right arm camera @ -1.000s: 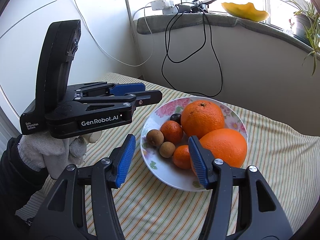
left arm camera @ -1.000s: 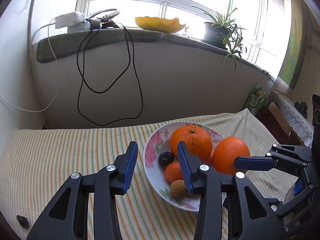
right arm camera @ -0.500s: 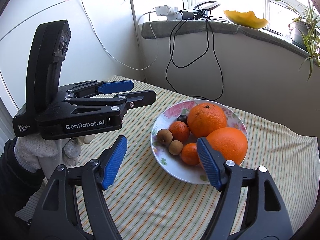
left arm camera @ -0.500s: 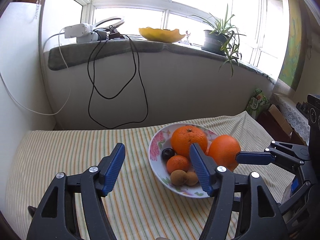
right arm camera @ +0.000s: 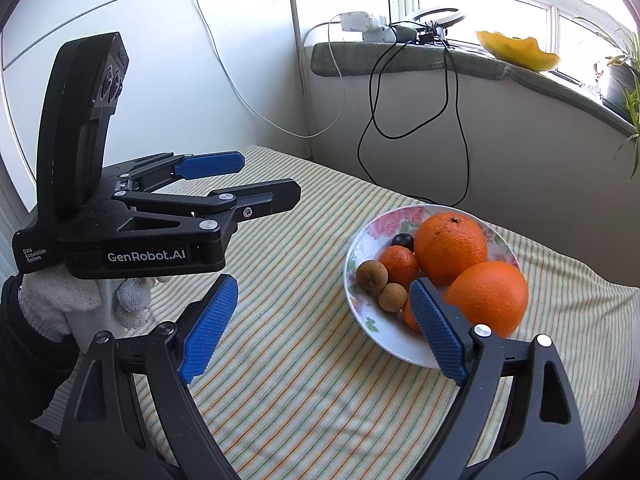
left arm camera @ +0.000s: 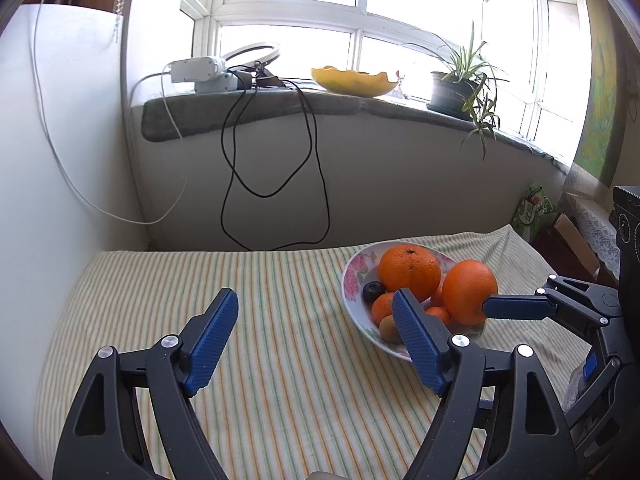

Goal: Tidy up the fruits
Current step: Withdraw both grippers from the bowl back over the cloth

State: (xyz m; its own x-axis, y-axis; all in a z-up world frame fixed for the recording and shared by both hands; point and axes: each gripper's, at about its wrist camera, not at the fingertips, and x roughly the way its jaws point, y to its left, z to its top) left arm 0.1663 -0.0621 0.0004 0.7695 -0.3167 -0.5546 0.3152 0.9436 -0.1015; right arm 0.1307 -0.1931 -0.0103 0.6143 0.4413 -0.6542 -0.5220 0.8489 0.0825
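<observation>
We see a flowery plate (right arm camera: 362, 240) sitting on a striped cloth (right arm camera: 304, 360) on the table. The fruit is all on the plate. There are two big oranges (right arm camera: 450, 248) side by side, touching each other. Beside them is a small orange (right arm camera: 398, 266) and another little one, partly hidden behind a blue pad. Two small brown round fruits (right arm camera: 372, 276) lie at the near left of the plate, touching each other. A dark little fruit (right arm camera: 403, 241) sits at the back, by the rim.

Our left gripper (left arm camera: 316, 340) has its jaws opening and they stand wide. Nothing is between them, only the cloth under them. Its right pad shows in front of the plate's near edge.

Our right gripper (right arm camera: 324, 330) has its jaws opening too, and they are wide with nothing held. Its right pad shows in front of the plate and the fruit.

In the right view we see the left gripper from the side, held by a hand in a white glove (right arm camera: 72, 306). It is left of the plate and apart from it.

Behind the table is a window ledge (left arm camera: 280, 106) with a yellow bowl (left arm camera: 354, 80), a potted plant (left arm camera: 460, 88) and black wires (left arm camera: 276, 160) hanging down
</observation>
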